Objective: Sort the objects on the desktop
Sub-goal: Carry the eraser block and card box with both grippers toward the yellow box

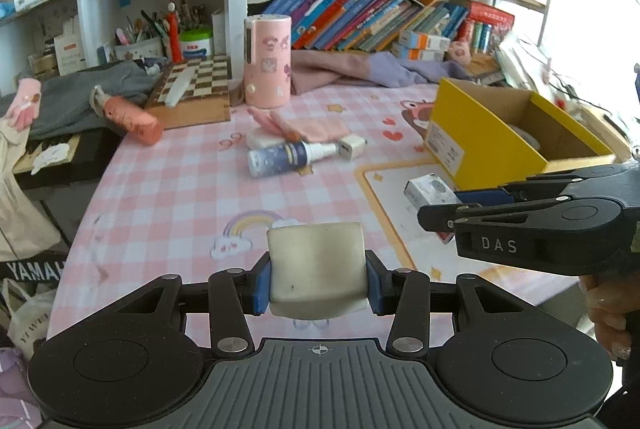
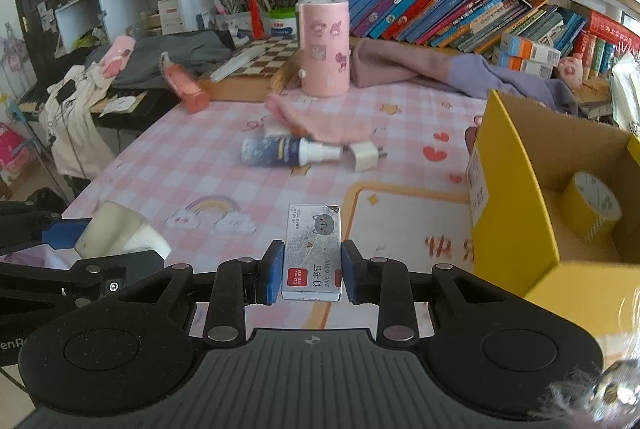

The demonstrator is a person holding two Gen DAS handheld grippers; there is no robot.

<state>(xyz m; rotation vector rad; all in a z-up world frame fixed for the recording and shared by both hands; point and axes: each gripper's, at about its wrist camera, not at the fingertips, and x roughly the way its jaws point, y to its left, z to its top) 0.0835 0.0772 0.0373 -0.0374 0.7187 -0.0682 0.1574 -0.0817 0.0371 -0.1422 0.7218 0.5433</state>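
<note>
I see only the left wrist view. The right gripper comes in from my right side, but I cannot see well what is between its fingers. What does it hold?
Observer: A small grey staple box with a cat drawing on top. The right gripper has one finger pressed on each long side of it.
Operator: Thank you. In the yellow box I can see only something pale. What is it?
Observer: A roll of yellow tape sits inside the yellow box. I see nothing else in the part of the box that shows.
</note>
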